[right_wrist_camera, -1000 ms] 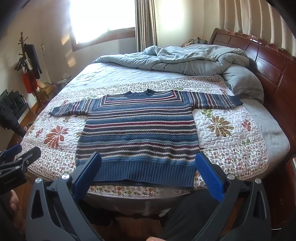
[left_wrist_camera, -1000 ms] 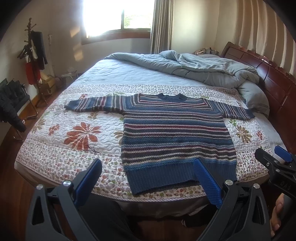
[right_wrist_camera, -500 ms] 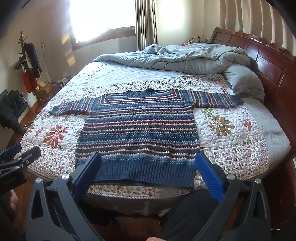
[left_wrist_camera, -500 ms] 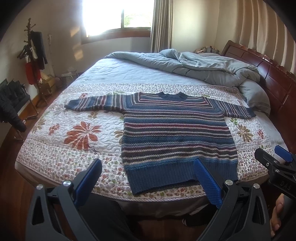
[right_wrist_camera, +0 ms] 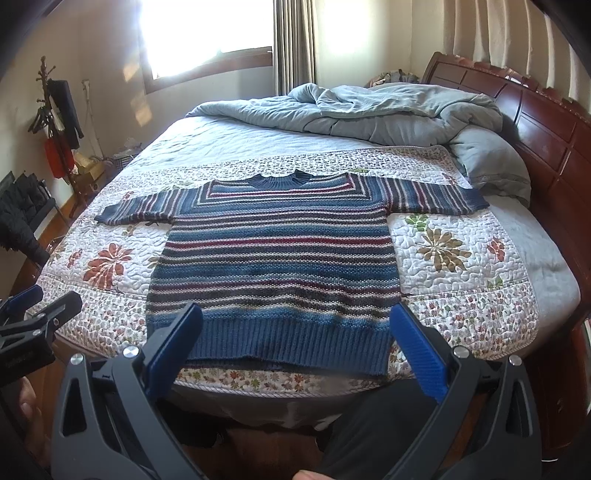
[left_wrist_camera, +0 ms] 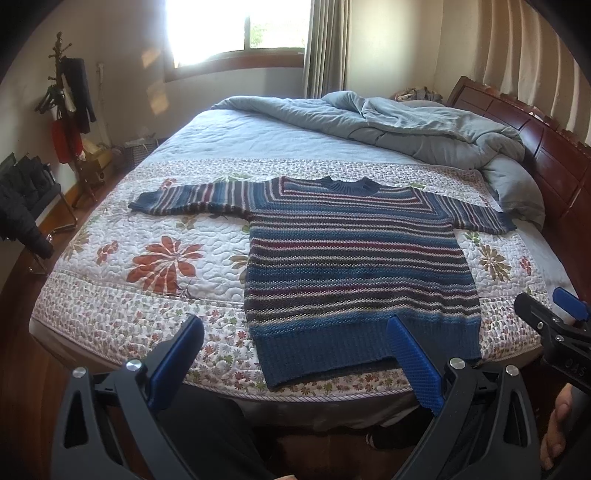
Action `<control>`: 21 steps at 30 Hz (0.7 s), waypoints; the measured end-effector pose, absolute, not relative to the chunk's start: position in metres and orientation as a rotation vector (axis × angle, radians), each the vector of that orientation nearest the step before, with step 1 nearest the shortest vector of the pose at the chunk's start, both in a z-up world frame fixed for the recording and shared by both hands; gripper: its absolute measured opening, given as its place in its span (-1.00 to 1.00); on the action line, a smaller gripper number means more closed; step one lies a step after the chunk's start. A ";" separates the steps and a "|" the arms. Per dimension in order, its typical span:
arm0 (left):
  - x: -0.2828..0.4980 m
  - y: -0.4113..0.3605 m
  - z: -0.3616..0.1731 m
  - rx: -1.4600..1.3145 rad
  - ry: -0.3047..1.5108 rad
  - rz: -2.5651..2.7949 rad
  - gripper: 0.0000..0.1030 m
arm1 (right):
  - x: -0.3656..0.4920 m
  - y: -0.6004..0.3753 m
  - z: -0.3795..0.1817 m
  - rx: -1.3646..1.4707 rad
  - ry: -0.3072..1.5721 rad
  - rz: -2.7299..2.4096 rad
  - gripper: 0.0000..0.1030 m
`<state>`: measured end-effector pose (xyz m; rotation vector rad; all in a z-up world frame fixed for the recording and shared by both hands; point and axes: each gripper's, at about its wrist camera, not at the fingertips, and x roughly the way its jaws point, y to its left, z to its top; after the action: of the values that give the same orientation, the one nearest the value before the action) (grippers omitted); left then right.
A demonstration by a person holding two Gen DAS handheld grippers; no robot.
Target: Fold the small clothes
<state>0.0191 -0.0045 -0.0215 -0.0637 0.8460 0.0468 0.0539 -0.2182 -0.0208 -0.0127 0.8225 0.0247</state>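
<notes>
Sweater (left_wrist_camera: 354,266) lies flat on the floral quilt (left_wrist_camera: 166,258), spread face up with both sleeves stretched out sideways and its neck pointing toward twelve o'clock, away from me. Its blue ribbed hem runs along the near edge of the bed, close to the quilt's corded border. The knit is striped in blue, maroon, grey and cream.

My left gripper (left_wrist_camera: 295,354) hangs just short of the bed edge with its blue-padded fingers spread wide and nothing between them. From its camera the hem sits at about one o'clock, and the right-hand finger (left_wrist_camera: 413,362) overlaps the hem only in the line of sight; I cannot tell that it touches. My right gripper (right_wrist_camera: 295,343) is likewise spread wide and holding nothing, facing the sweater squarely, with the hem at twelve o'clock between its two pads.

Each gripper shows in the other's view: the right one at three o'clock from the left camera, the left one at nine o'clock from the right camera.

Beyond the sweater, a crumpled grey-blue duvet (right_wrist_camera: 369,110) is heaped at the far side of the bed toward one o'clock, against the dark wooden headboard (right_wrist_camera: 535,122). A coat stand (left_wrist_camera: 70,110) with hanging clothes is at ten o'clock, and a bright window (left_wrist_camera: 229,29) at twelve.
</notes>
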 end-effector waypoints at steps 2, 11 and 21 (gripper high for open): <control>0.027 -0.004 -0.029 -0.062 0.865 0.048 0.93 | 0.059 -0.221 -0.023 -0.016 0.827 0.019 0.95; 0.067 -0.010 -0.052 -0.098 0.832 -0.087 0.93 | 0.104 -0.238 -0.039 -0.091 0.842 -0.011 0.95; 0.161 -0.008 -0.068 -0.185 0.816 -0.092 0.93 | 0.167 -0.303 -0.026 -0.100 0.696 -0.087 0.95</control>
<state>0.1609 -0.0082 -0.0681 -0.1851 0.8163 -0.0920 0.1674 -0.3029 -0.0264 -0.0997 0.6960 -0.0875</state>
